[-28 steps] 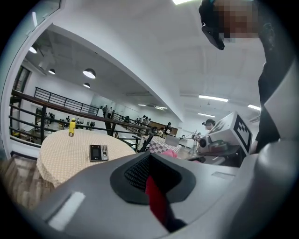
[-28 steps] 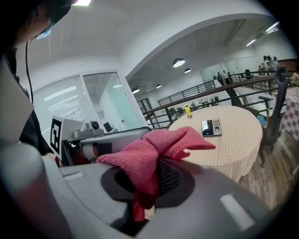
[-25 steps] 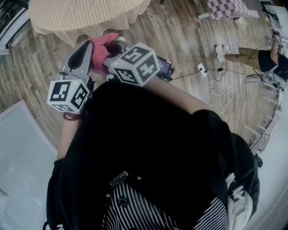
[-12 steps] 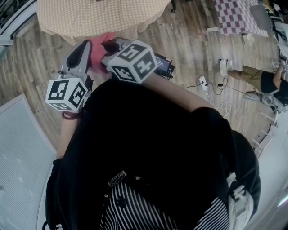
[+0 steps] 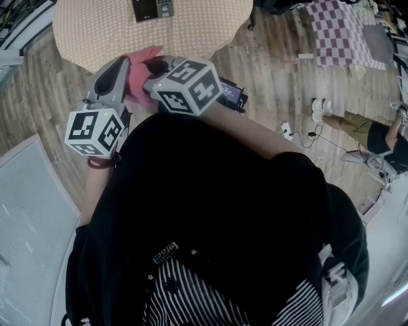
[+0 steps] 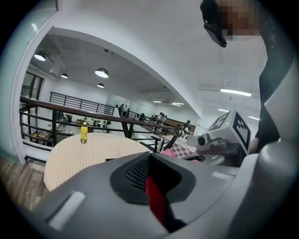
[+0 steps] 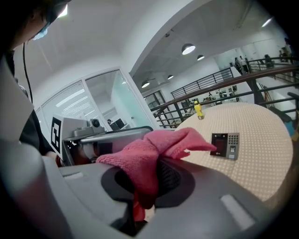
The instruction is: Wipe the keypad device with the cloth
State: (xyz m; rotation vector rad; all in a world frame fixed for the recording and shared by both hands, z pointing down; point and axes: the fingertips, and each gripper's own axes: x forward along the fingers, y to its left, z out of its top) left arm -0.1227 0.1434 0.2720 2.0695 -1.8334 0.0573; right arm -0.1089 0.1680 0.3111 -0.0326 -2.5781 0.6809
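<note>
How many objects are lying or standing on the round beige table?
2. The yellow bottle stands at the far edge of the table; the keypad device lies flat, nearer the camera. Part of the table is out of sight, so more may be hidden.

Head view: keypad device (image 5: 153, 9) is cut by the top edge, desk (image 5: 95, 32) too. Cloth (image 5: 141, 63) is mostly hidden between left gripper (image 5: 118, 73) and right gripper (image 5: 160, 67); marker cubes (image 5: 189, 87) block both sets of jaws there. Person (image 5: 373, 127) is cropped at the right edge. Left gripper view: red strip (image 6: 156, 198) sits in the closed jaws, can't tell what it is. Yellow thing (image 6: 83, 132) on the desk is too small to identify.
</note>
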